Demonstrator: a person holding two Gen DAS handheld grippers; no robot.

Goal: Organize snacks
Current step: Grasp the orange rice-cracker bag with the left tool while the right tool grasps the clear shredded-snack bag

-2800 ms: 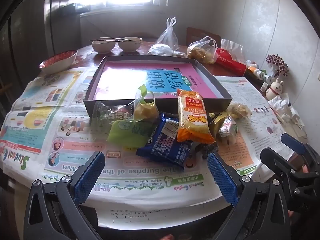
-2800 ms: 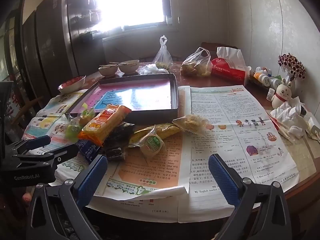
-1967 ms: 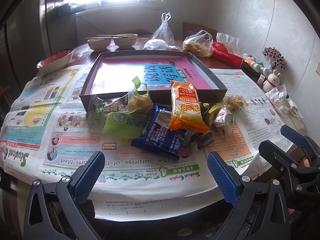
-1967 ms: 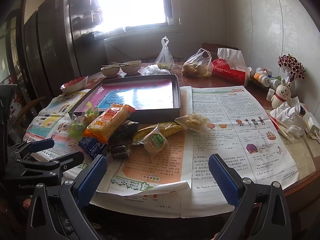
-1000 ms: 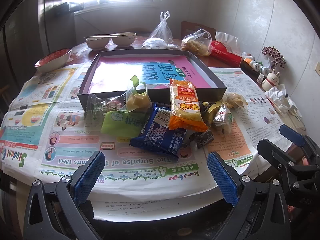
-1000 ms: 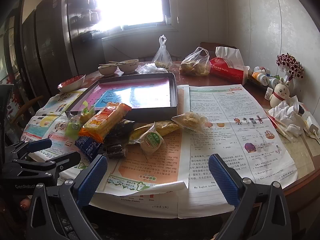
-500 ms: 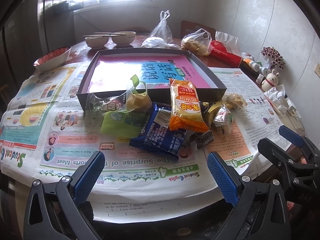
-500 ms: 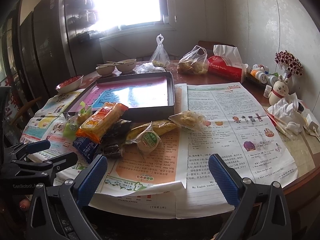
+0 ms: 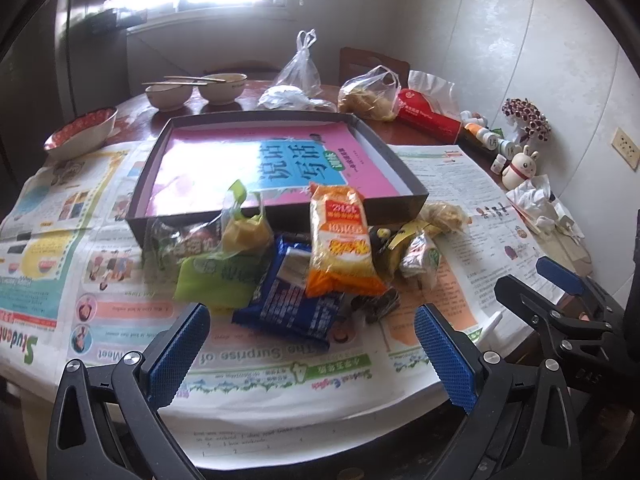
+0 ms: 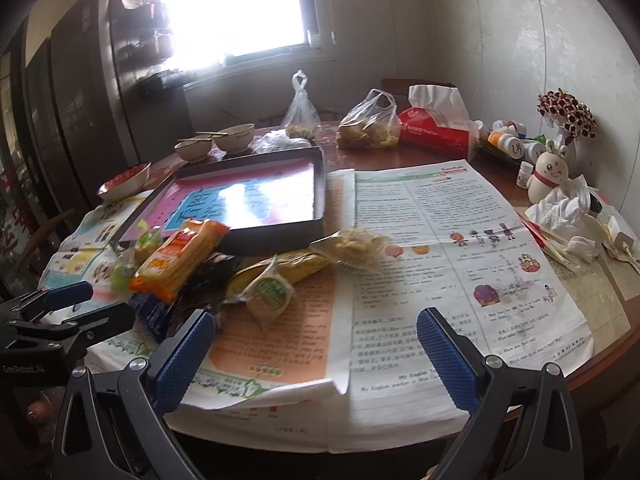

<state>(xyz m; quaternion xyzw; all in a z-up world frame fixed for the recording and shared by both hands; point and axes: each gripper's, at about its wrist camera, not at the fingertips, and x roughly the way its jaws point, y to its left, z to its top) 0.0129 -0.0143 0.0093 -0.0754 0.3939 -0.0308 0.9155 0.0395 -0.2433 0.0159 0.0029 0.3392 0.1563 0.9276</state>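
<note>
Snacks (image 9: 304, 256) lie heaped at the middle of the left wrist frame, against the near wall of a shallow dark box (image 9: 404, 172). None of them is inside it. The left gripper (image 9: 308, 344) fills the bottom of that frame with its jaws wide and nothing between the blue pads (image 9: 176, 354), above the near edge of the newspapers (image 9: 120, 312). The right gripper (image 10: 312, 354) sits the same way at the bottom of its own frame, jaws wide and empty; its frame is motion-blurred, so small print and wrapper labels cannot be read.

Just past the left jaws a blue packet (image 9: 292, 300) lies partly under an orange packet (image 9: 340, 248), which leans up on the box wall. A green packet (image 9: 216, 276) and a knotted yellow bag (image 9: 244, 228) sit left of centre. Small dark and yellow wrappers (image 9: 396, 248) right of the orange packet overlap too much to tell apart. In the right wrist frame a round green-labelled pack (image 10: 270, 292) lies lower centre.

Glare from the window (image 10: 228, 8) at the top washes out much of the box's pink lining. Bowls (image 9: 220, 88), plastic bags (image 9: 368, 92) and a red tissue pack (image 9: 428, 114) stand at the upper middle, and the table's far side is cut off by the fisheye rim.
</note>
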